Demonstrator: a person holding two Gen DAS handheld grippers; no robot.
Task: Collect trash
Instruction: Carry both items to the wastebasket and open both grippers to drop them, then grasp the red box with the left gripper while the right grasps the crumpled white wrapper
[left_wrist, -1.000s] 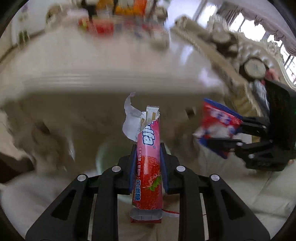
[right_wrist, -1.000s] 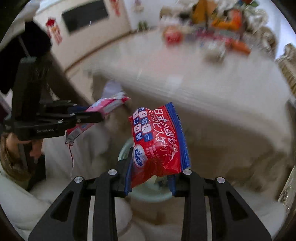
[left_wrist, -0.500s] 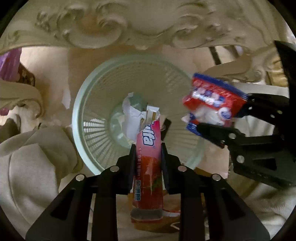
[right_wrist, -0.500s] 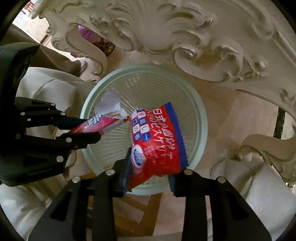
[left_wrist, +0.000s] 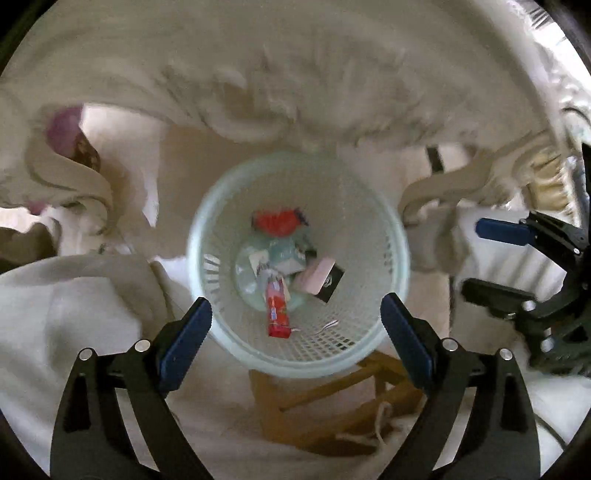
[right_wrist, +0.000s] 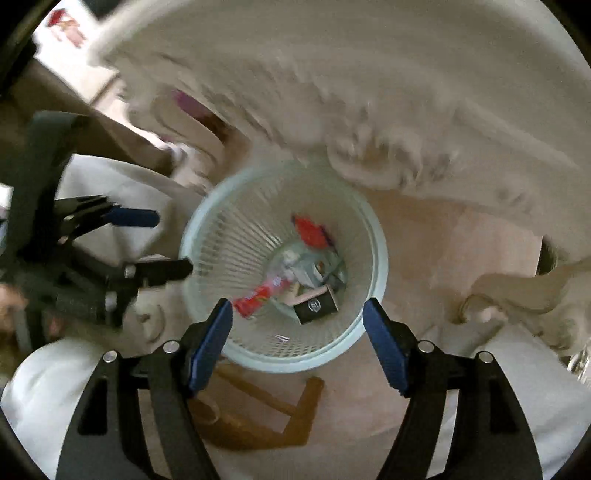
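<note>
We can read no writing here: the print on the wrappers is blurred, and only a small round mark shows on the black box, too small to make out.

Both grippers point steeply down over the pale mesh wastebasket. Our left gripper has its jaws wide apart and opening, with nothing between them. Our right gripper also has its jaws apart and opening, empty too. In the left wrist view the right gripper sits at the right edge, beside the basket rim.

The trash lies inside the basket. The long pink-and-red wrapper rests against the mesh wall, and the red snack bag lies on the far side of the bottom. A pale pink packet lies on the black box, among paper scraps. A carved cream surface overhangs the basket.
</note>
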